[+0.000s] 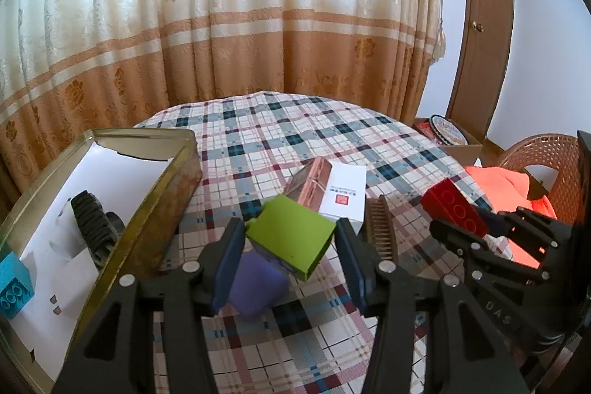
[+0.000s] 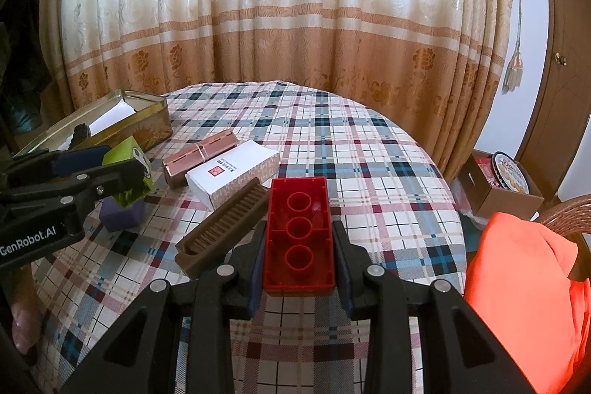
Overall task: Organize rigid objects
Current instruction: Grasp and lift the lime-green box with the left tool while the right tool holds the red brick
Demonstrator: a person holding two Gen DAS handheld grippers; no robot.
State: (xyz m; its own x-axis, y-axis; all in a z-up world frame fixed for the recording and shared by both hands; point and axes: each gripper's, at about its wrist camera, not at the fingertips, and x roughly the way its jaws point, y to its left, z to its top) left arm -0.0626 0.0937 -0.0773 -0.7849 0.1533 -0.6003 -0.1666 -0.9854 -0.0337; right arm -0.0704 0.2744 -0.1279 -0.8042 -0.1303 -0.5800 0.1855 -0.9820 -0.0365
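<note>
Both jaws were loaded: left gripper (image 1: 290,259) clamped the green block (image 1: 291,235), right gripper (image 2: 299,255) the red brick (image 2: 298,235). Tin (image 1: 173,172) held little; boxes, comb beyond jaws waited.

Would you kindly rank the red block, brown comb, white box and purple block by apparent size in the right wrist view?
1. red block, though nearness to the camera inflates it
2. brown comb and white box, about alike
3. purple block, partly hidden
</note>
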